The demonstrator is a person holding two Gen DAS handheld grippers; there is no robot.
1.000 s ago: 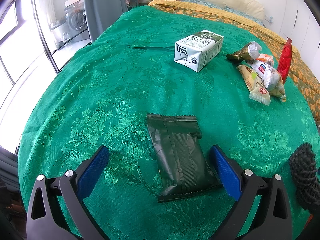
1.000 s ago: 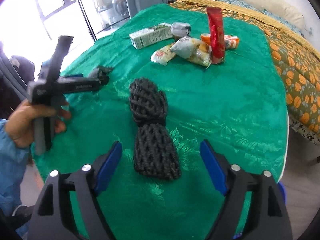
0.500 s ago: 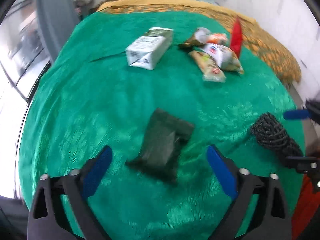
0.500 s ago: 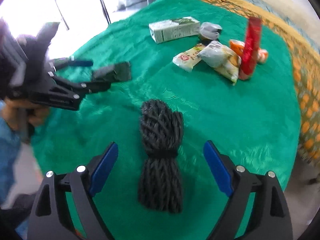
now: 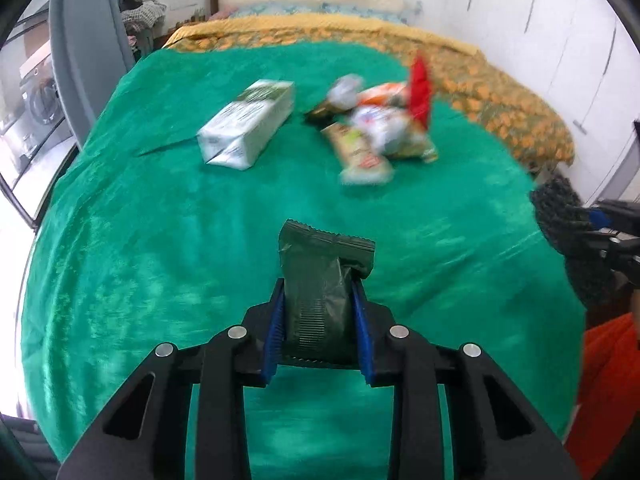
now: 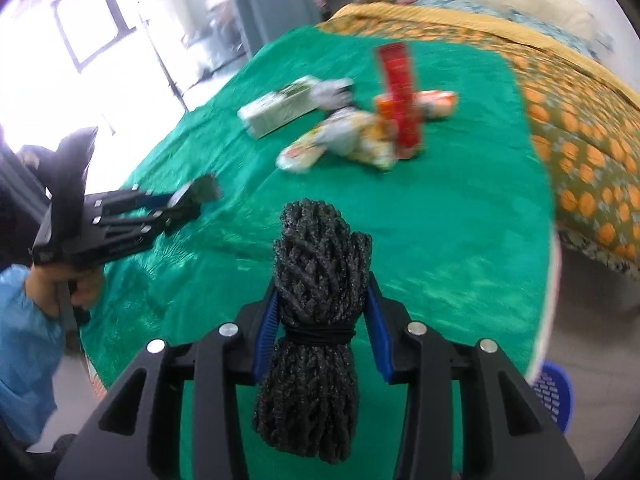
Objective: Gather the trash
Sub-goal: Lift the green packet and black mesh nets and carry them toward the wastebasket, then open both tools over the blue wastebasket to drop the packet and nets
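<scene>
The left gripper (image 5: 319, 316) has just been closing and now clamps a dark green wrapper (image 5: 322, 280) between its blue pads, holding it clear above the near edge of the green bedspread (image 5: 160, 240). The right gripper (image 6: 322, 328) has likewise just been closing; it squeezes a black rope bundle (image 6: 316, 312) at its tied waist, also raised off the cloth by the near edge.

By my reading the task is only started: two pieces are in hand but not yet dropped anywhere, and the rest of the litter lies untouched toward the far edge of the bedspread. A blue basket (image 6: 554, 392) shows on the floor past the right edge, possibly the bin; I cannot tell.

Counting what is left, from left to right: one milk carton (image 5: 248, 124), then a heap of snack wrappers (image 5: 376, 136), about four though blur makes this unsure, and one red packet (image 5: 420, 88) standing up among them
</scene>
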